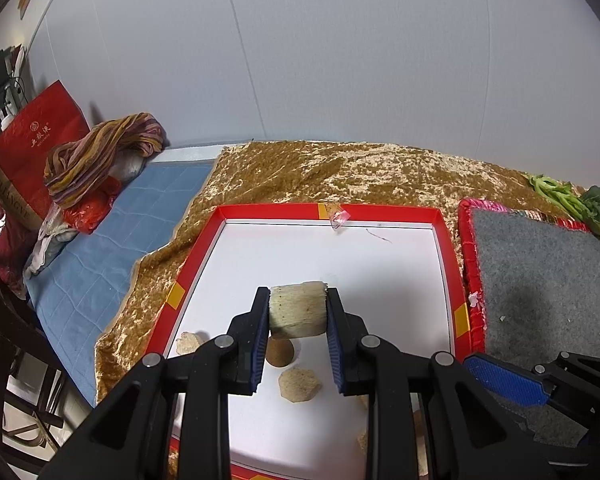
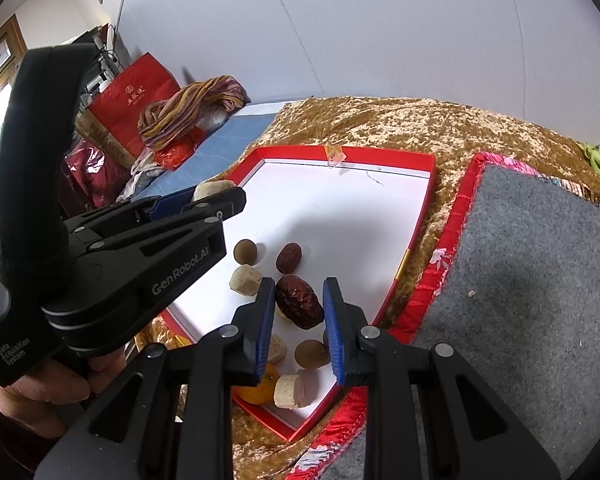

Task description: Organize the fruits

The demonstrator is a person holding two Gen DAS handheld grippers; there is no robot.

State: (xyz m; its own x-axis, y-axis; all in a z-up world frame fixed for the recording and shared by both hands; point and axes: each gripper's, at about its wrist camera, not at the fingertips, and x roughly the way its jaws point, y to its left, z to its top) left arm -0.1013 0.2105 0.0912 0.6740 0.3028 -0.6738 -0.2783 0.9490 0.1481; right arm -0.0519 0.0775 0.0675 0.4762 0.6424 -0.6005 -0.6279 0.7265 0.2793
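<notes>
Left wrist view: your left hand-held gripper (image 1: 298, 312) clamps a pale cut fruit chunk (image 1: 298, 310) above the white floor of the red tray (image 1: 380, 213), while other pieces lie loose below it. Right wrist view: your right hand-held gripper (image 2: 299, 304) is narrowed around a large red date (image 2: 299, 301), its pads at or nearly at the skin. Sorting appears barely begun, with a second date (image 2: 289, 258), two longans (image 2: 245, 251), an orange (image 2: 260, 390) and chunks ungrouped.
</notes>
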